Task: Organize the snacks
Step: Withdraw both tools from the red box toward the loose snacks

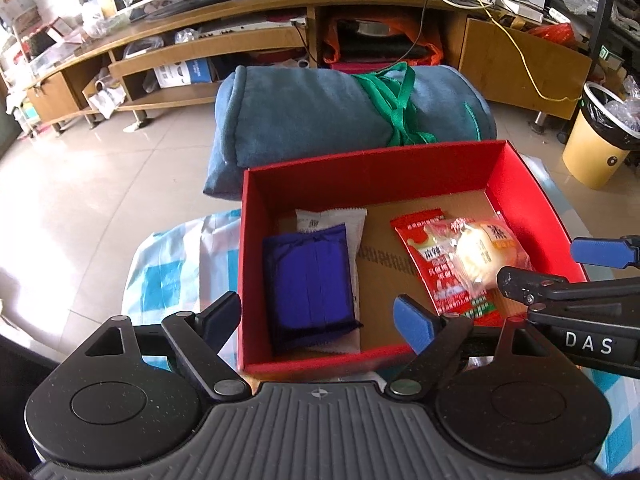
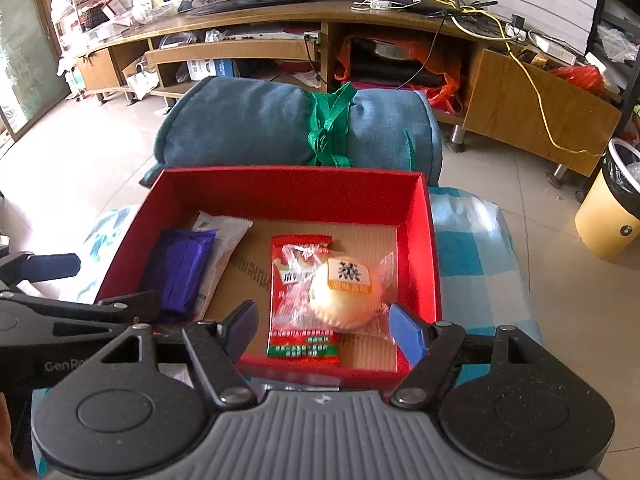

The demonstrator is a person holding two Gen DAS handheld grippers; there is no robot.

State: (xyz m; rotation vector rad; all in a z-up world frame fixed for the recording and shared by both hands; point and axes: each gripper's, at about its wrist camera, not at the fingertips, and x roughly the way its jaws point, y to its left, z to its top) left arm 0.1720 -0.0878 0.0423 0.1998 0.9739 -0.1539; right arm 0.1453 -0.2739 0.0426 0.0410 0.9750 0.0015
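Note:
A red box [image 1: 360, 178] [image 2: 288, 190] holds the snacks. Inside at the left, a purple packet [image 1: 310, 280] [image 2: 182, 268] lies on a white packet [image 1: 344, 220] [image 2: 226, 236]. At the right, a wrapped round bun [image 1: 486, 252] [image 2: 346, 296] lies on a red packet [image 1: 436, 268] [image 2: 292, 332]. My left gripper [image 1: 316, 320] is open over the box's near edge, above the purple packet's end. My right gripper [image 2: 326, 328] is open and empty over the near edge, with the bun between its fingers; it also shows in the left wrist view [image 1: 560, 266].
The box sits on a blue-and-white checked cloth [image 2: 472, 248]. A rolled blue blanket [image 1: 320, 112] tied with a green strap lies behind it. A wooden TV cabinet [image 2: 360, 20] runs along the back. A yellow bin [image 2: 608, 208] stands at the right.

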